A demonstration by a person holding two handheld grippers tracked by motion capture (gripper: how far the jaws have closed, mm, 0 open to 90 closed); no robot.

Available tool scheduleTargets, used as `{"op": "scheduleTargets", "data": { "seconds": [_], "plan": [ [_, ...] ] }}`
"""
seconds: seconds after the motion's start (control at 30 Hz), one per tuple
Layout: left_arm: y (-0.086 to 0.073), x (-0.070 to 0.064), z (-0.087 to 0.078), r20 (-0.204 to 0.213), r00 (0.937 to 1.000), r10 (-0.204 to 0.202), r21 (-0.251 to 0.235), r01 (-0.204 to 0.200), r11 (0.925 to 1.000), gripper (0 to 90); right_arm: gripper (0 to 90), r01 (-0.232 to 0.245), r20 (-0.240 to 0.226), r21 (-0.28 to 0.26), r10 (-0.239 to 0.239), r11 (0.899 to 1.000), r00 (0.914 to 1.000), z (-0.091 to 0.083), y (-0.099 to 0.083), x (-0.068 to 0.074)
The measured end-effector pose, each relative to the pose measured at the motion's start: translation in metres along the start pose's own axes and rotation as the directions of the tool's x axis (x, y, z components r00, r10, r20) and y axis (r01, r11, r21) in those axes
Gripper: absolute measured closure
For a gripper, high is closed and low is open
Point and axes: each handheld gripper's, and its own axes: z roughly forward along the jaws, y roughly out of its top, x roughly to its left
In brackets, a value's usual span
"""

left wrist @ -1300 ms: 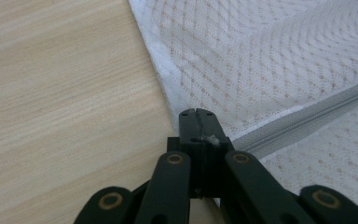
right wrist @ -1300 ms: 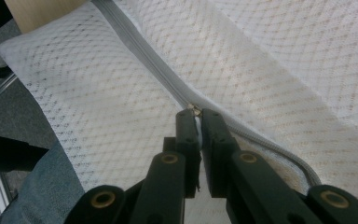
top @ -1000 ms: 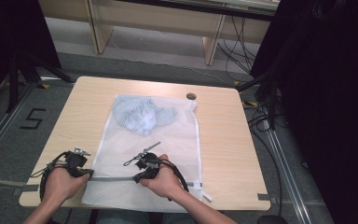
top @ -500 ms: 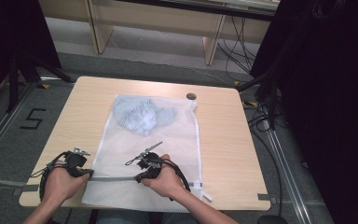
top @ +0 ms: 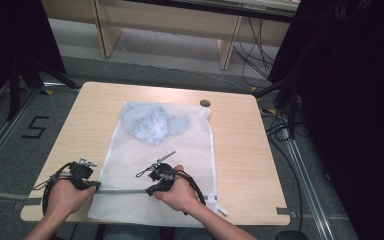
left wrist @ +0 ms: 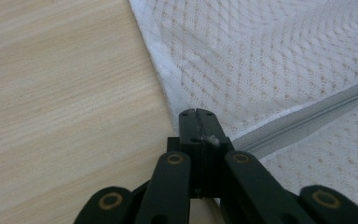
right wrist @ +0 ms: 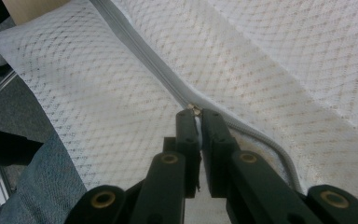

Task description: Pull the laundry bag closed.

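Note:
A white mesh laundry bag lies flat on the wooden table, with a blue-grey garment bunched inside its far end. A grey zipper runs across the bag's near part between my two grippers. My left gripper is shut on the bag's left edge at the zipper's end. My right gripper is shut on the small metal zipper pull. In the right gripper view the zipper is closed ahead of the pull and parted behind it.
A small dark round disc sits near the table's far edge by the bag's corner. The bag's near edge hangs over the table's front, above the person's lap. Bare wood lies to the left and right of the bag.

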Motion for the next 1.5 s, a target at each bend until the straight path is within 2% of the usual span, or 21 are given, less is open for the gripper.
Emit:
{"op": "scheduleTargets", "data": {
  "seconds": [0.1,0.13,0.3,0.33,0.37,0.4,0.53,0.6,0.63,0.7,0.77,0.8,0.83,0.9,0.97,1.0,1.17,1.2,1.23,1.3,1.5],
  "plan": [
    [0.001,0.0,-0.001,0.002,1.0,0.004,0.025,-0.004,0.9997,89.7,87.0,0.011,0.007,0.009,-0.011,1.0,0.9999,-0.002,0.0,-0.002],
    [0.0,0.0,0.0,0.001,1.0,0.0,0.001,0.0,1.0,89.7,87.0,0.001,0.004,0.005,-0.001,1.0,1.0,-0.002,0.0,-0.002],
    [0.001,0.001,-0.002,0.002,1.0,0.007,0.028,-0.007,0.9996,89.7,87.0,0.007,0.008,0.004,-0.007,1.0,0.9999,-0.003,-0.001,-0.002],
    [0.001,0.001,-0.002,0.002,1.0,0.007,0.028,-0.007,0.9996,89.7,87.0,0.002,0.008,0.0,-0.002,1.0,1.0,-0.003,-0.001,-0.002],
    [0.0,0.0,0.0,0.002,1.0,0.002,0.006,-0.002,1.0,89.7,87.0,0.002,0.003,0.001,-0.002,1.0,1.0,-0.003,-0.002,-0.003],
    [0.001,0.001,-0.002,-0.002,0.9999,0.011,0.026,-0.011,0.9996,89.7,87.0,0.002,0.004,0.0,-0.002,1.0,1.0,-0.003,-0.002,-0.003],
    [0.0,0.001,0.0,0.002,1.0,-0.002,0.003,0.002,1.0,89.7,87.0,-0.002,0.0,0.003,0.002,1.0,1.0,-0.004,-0.003,-0.003],
    [0.0,0.0,0.0,0.001,1.0,-0.005,0.004,0.005,1.0,89.7,87.0,-0.005,-0.01,0.011,0.005,1.0,0.9999,-0.004,-0.003,-0.002],
    [0.001,-0.001,0.0,-0.006,0.9999,-0.009,0.02,0.01,0.9998,89.7,87.0,0.006,-0.012,0.015,-0.005,1.0,0.9999,-0.004,-0.003,-0.003],
    [0.001,-0.001,0.0,-0.006,1.0,-0.002,0.003,0.002,1.0,89.7,87.0,0.008,-0.008,0.015,-0.008,1.0,0.9999,-0.006,-0.003,-0.002],
    [0.001,-0.001,0.0,-0.01,0.9999,-0.012,0.018,0.012,0.9998,89.7,87.0,-0.009,0.001,0.024,0.009,1.0,1.0,-0.009,-0.003,-0.003],
    [0.002,0.0,-0.001,-0.007,1.0,0.004,0.023,-0.004,0.9997,89.7,87.0,-0.009,0.001,0.024,0.009,1.0,1.0,-0.009,-0.003,-0.004],
    [0.001,-0.001,0.0,-0.01,0.9999,0.003,0.013,-0.003,0.9999,89.7,87.0,-0.012,0.001,0.028,0.012,1.0,0.9999,-0.01,-0.003,-0.005],
    [0.001,0.0,-0.001,0.0,1.0,0.001,0.028,-0.001,0.9996,89.7,87.0,-0.009,0.002,0.016,0.009,1.0,1.0,-0.009,-0.003,-0.006],
    [0.0,0.0,0.0,0.002,1.0,-0.004,0.003,0.004,1.0,89.7,87.0,-0.016,0.003,0.015,0.016,1.0,0.9999,-0.009,-0.004,-0.008],
    [0.001,0.0,-0.001,0.001,1.0,0.001,0.02,-0.001,0.9998,89.7,87.0,-0.013,0.007,0.016,0.013,1.0,0.9999,-0.009,-0.004,-0.008],
    [0.001,-0.001,0.0,-0.009,0.9999,-0.009,0.016,0.009,0.9998,89.7,87.0,-0.014,0.004,0.006,0.014,1.0,0.9999,-0.011,-0.004,-0.008],
    [0.001,-0.001,-0.001,-0.003,1.0,0.004,0.024,-0.004,0.9997,89.7,87.0,-0.019,0.003,0.002,0.019,1.0,0.9998,-0.011,-0.005,-0.008],
    [0.001,-0.001,0.0,-0.005,1.0,0.0,0.001,0.0,1.0,89.7,87.0,-0.019,0.003,0.0,0.019,1.0,0.9998,-0.012,-0.005,-0.008],
    [0.001,-0.001,-0.001,-0.006,0.9999,0.011,0.016,-0.011,0.9998,89.7,87.0,-0.021,0.002,0.0,0.021,1.0,0.9998,-0.012,-0.006,-0.009],
    [0.001,-0.001,0.0,-0.004,1.0,0.001,0.006,-0.001,1.0,89.7,87.0,-0.022,0.007,-0.007,0.022,1.0,0.9997,-0.014,-0.006,-0.009]
  ]
}}
